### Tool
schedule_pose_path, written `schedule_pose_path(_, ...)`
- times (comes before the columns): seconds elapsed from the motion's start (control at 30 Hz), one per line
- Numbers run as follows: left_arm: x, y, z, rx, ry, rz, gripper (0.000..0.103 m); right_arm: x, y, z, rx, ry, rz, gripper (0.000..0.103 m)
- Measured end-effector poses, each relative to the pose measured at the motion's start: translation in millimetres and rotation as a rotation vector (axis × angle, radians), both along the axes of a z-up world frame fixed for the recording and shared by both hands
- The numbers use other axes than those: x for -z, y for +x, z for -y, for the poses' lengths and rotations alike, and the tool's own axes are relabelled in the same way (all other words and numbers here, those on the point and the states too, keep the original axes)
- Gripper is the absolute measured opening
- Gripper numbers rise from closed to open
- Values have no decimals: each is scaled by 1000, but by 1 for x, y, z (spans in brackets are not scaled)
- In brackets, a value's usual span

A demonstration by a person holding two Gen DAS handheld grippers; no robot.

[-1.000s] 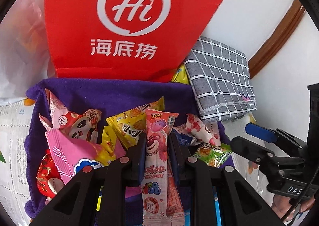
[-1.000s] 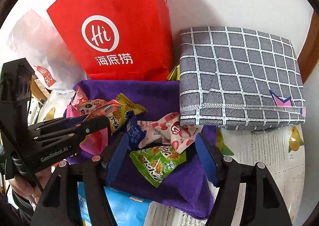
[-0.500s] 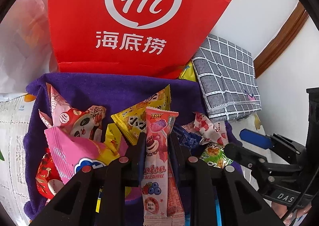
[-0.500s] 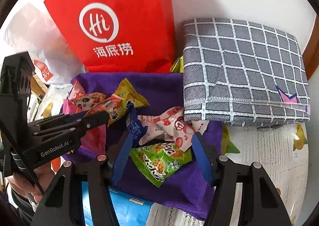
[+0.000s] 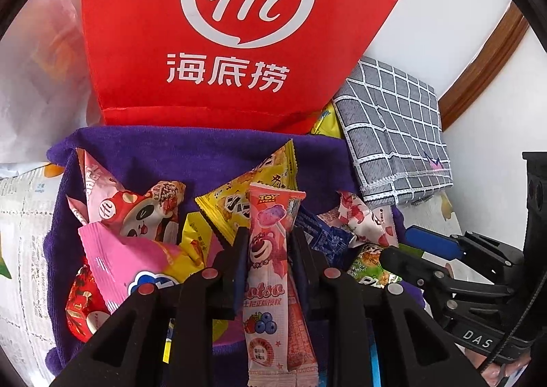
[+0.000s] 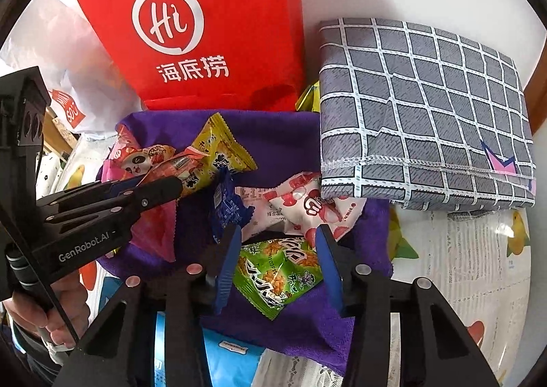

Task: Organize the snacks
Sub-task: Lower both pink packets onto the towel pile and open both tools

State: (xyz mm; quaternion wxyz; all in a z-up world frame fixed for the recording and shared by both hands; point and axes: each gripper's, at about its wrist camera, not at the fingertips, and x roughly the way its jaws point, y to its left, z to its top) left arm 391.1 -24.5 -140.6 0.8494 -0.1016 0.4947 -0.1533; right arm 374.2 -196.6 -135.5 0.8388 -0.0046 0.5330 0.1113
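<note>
early stage: left gripper [image 5: 270,243] clamps the pink lolly packet [image 5: 273,270]; right gripper [image 6: 277,250], jaws just been closing, straddles the green snack packet [image 6: 277,274], not yet pinched. most snacks lie loose on the purple towel [image 6: 283,134], unsorted.

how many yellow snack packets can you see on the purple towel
2. One large yellow packet lies mid-towel, behind the pink stick packet the left gripper holds; a smaller one sits just left of that gripper. Others may be hidden under the pile.
</note>
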Motion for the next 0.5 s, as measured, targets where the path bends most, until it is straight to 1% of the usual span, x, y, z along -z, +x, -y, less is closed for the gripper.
schedule_pose_path(0.17, 0, 1, 0, 14, -12, -10, 27, 2, 1, -2, -8, -4, -6, 44)
schedule_pose_path(0.37, -2, 0, 1, 28, -16, -14, 37, 7, 3, -3, -12, -13, -13, 43)
schedule_pose_path(0.5, -3, 0, -1, 30, -29, -17, 38, 10, 4, -3, -17, -18, -20, 40)
